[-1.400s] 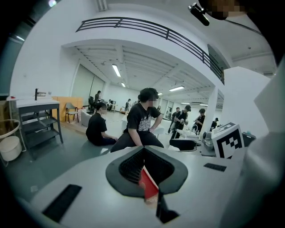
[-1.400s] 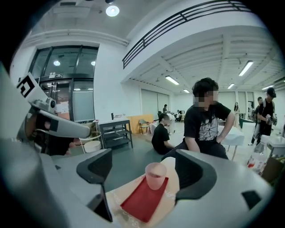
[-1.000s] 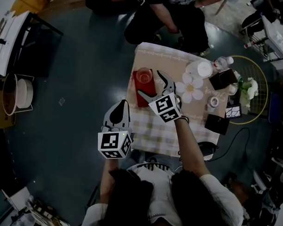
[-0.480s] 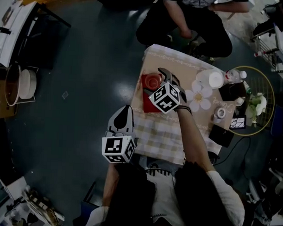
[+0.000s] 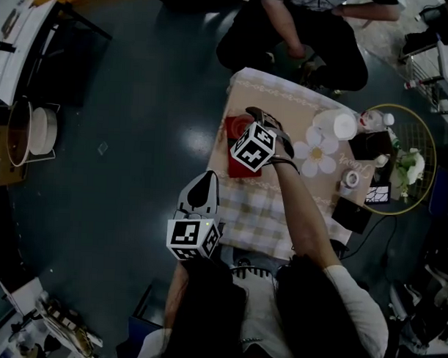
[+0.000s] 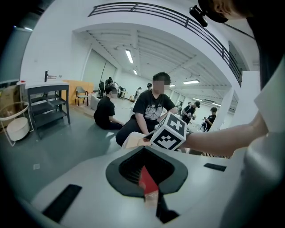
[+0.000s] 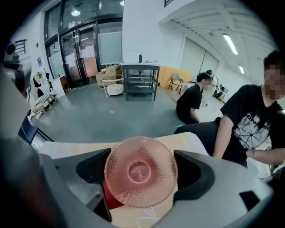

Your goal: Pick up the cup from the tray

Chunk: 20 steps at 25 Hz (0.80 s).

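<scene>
A pink dimpled glass cup (image 7: 140,171) fills the space between the jaws in the right gripper view, seen from above, its rim touching both jaws. My right gripper (image 7: 141,171) is shut on it. A corner of the red tray (image 7: 111,200) shows below the cup. In the head view my right gripper (image 5: 248,124) hangs over the red tray (image 5: 234,167) at the table's left side and hides the cup. My left gripper (image 5: 204,180) is shut and holds nothing, off the table's near left corner; its jaws (image 6: 149,178) meet in its own view.
The small table (image 5: 259,212) has a checked cloth, a white flower mat (image 5: 317,150), a white lidded cup (image 5: 342,126), a bottle (image 5: 376,119) and dark items (image 5: 351,213) on its right. A person (image 5: 302,30) sits beyond it. A gold wire stand (image 5: 408,163) is at right.
My right gripper moved forward over the red tray and closed round the cup, which now lies hidden under it in the head view. The left gripper stayed low and shut.
</scene>
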Motion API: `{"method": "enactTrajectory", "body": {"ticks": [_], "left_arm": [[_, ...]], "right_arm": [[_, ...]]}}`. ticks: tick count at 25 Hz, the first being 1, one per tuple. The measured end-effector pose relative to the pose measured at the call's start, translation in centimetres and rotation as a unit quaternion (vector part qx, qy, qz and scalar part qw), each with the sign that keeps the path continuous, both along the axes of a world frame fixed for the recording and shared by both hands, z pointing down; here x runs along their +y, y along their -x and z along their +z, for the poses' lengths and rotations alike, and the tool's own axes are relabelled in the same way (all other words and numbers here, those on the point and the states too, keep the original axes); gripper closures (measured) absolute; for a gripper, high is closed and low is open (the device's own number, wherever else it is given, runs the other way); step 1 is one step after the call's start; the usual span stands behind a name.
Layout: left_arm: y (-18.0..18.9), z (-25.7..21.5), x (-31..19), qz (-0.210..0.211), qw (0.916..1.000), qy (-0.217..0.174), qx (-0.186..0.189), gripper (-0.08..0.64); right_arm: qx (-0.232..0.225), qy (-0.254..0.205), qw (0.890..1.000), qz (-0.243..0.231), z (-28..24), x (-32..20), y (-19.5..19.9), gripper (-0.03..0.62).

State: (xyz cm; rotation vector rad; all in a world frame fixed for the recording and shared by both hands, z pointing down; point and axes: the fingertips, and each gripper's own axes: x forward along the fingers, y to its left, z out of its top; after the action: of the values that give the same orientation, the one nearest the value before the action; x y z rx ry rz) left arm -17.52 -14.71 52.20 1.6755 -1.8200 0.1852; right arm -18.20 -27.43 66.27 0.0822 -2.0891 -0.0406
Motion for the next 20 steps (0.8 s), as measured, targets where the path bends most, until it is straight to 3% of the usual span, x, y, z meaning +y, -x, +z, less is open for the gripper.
{"method": "enactTrajectory", "body": {"ticks": [3,7,20], "left_arm": [[-0.1,0.1,0.2,-0.002,0.9999,0.011,0.011,0.552],[0.8,0.0,0.1,-0.022,0.9994,-0.007,0.027,0.552],[1.1,-0.2,0.6,-0.020,0.9994,-0.006,0.026,0.552]], "right_arm": [[0.016,-0.001,1.000,-0.010,0.4,0.0,-0.2,0.176],[0.021,-0.002,1.000,-0.008,0.4,-0.2,-0.1,0.184],[0.011,-0.013,1.000,-0.004,-1.8,1.6,-1.6,0.186]]}}
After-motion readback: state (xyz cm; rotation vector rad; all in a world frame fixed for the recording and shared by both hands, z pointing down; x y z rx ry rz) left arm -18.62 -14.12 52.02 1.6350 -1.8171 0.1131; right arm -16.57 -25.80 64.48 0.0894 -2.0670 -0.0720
